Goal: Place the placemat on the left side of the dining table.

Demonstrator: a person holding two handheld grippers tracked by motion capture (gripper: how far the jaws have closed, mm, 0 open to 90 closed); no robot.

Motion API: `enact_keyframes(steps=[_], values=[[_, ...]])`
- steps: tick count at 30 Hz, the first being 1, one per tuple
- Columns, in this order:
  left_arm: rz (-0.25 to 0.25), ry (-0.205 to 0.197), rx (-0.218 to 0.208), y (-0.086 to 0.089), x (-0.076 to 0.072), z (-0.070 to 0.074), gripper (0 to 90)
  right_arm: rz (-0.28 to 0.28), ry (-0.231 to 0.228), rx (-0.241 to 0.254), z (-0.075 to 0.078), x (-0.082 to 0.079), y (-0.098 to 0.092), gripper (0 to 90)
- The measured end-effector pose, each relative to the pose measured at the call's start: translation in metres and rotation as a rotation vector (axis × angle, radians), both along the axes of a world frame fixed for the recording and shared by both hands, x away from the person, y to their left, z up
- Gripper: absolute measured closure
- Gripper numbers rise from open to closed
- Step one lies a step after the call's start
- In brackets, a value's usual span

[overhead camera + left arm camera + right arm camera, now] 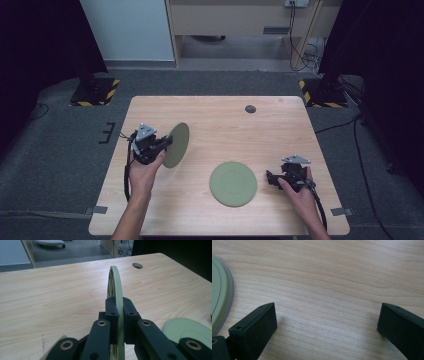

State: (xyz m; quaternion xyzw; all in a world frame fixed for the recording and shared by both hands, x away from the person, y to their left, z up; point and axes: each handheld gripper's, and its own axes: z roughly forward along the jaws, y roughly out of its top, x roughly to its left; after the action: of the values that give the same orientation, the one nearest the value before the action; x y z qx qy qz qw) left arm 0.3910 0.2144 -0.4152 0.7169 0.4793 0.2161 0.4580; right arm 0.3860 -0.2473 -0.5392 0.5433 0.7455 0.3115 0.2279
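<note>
My left gripper (pixel 167 142) is shut on the rim of a pale green plate (pixel 176 145), which it holds tilted on edge above the left half of the table. In the left gripper view the held plate (pixel 117 287) stands edge-on between the two black pads (pixel 112 315). A second green plate (pixel 233 183) lies flat on the wood near the front middle; the second plate (pixel 190 328) also shows at the lower right of that view. My right gripper (pixel 270 178) rests low beside this flat plate (pixel 219 300), jaws wide open (pixel 325 327) over bare wood.
The wooden table (pixel 225 125) has a small round cable hole (pixel 250 108) near its far edge. Dark stands with yellow-black striped bases sit on the floor at the back left and back right. A pale wall panel and a wooden cabinet lie beyond.
</note>
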Motion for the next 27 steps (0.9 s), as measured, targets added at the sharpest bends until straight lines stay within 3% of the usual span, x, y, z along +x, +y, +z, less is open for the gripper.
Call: enact_keyframes(steps=[27], values=[[0.054, 0.004, -0.023, 0.032, -0.009, -0.007, 85.3, -0.003, 0.0, -0.001, 0.0, 0.0, 0.002, 2.5]])
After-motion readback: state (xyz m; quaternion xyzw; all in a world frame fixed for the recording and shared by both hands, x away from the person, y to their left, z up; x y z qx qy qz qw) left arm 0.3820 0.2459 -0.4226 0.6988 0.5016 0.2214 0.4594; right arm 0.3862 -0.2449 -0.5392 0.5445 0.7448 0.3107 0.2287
